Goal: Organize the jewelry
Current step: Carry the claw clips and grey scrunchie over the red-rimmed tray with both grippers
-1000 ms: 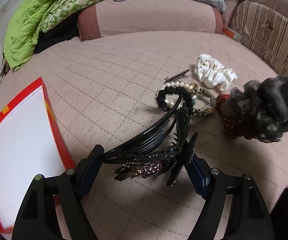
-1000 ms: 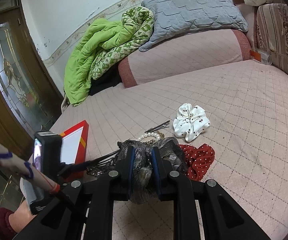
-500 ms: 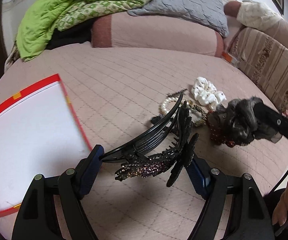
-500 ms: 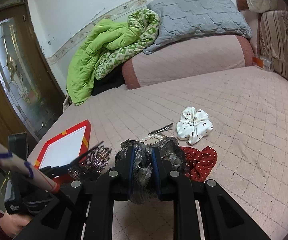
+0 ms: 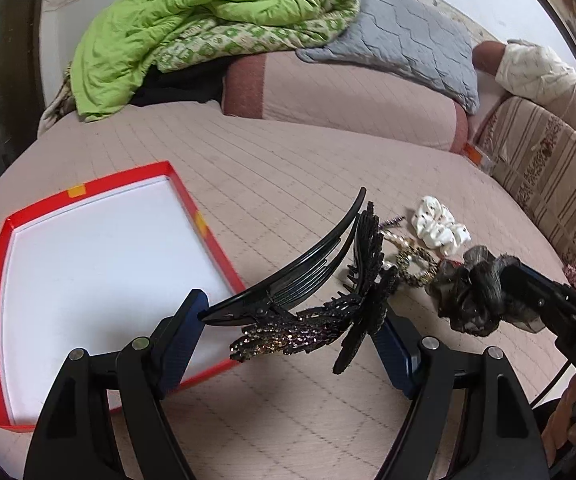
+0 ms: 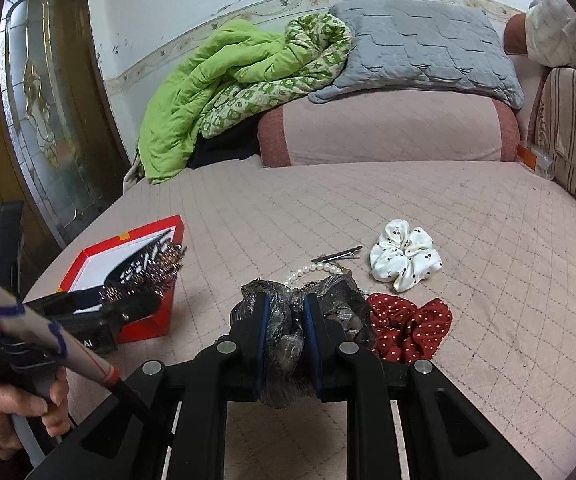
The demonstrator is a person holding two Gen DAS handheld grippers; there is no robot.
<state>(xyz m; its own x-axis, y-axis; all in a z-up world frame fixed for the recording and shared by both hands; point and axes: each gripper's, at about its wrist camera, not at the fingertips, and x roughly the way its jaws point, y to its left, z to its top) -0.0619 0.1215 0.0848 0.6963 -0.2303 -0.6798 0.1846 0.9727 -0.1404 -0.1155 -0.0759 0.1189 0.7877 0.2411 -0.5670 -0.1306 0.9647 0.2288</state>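
Black plastic fingers of the left gripper (image 5: 293, 330) stand wide apart, their blue pads pressed on either end of a large black comb-toothed hair clip with a sequinned flower (image 5: 319, 300), held off the quilt above the near right corner of the shallow red-rimmed white tray (image 5: 4, 236), which spreads toward ten o'clock. At three o'clock in that view, the right gripper (image 6: 286, 332) has its jaws drawn close together, pinching a bunched grey-black sheer scrunchie (image 6: 284, 340) above the pink quilted bed cover (image 6: 427, 200). Just beyond it, at one o'clock in the right wrist view, lie a dark red white-dotted scrunchie (image 6: 409, 326), a white pearl bracelet (image 6: 313, 270), thin dark metal hair pins (image 6: 337, 255) and a white dark-spotted satin scrunchie (image 6: 405, 255). Farthest, at twelve o'clock, a lime-green crumpled quilt (image 6: 224, 96) is heaped beside a grey quilted pillow (image 6: 423, 48).
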